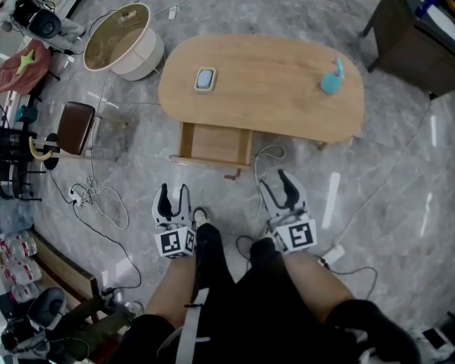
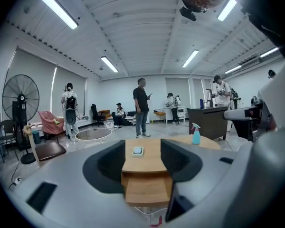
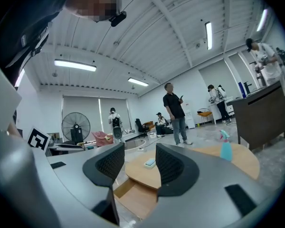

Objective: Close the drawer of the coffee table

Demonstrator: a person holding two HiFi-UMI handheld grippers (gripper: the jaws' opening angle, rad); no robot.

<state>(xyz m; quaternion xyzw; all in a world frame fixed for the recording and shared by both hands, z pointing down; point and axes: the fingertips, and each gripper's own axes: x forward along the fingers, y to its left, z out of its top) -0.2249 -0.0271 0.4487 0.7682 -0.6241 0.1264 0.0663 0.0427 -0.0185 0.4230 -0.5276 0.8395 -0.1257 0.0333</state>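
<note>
Left gripper (image 1: 174,191) and right gripper (image 1: 273,179), jaws spread and empty, hover clear of the pulled-out drawer (image 1: 214,144).

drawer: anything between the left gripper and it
Nothing visible. The left gripper, jaws apart, faces the open drawer directly; a white cable lies on the floor off to the drawer's right.

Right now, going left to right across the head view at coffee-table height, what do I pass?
Round white side table → small white-rimmed blue object → teal spray bottle → dark cabinet.
</note>
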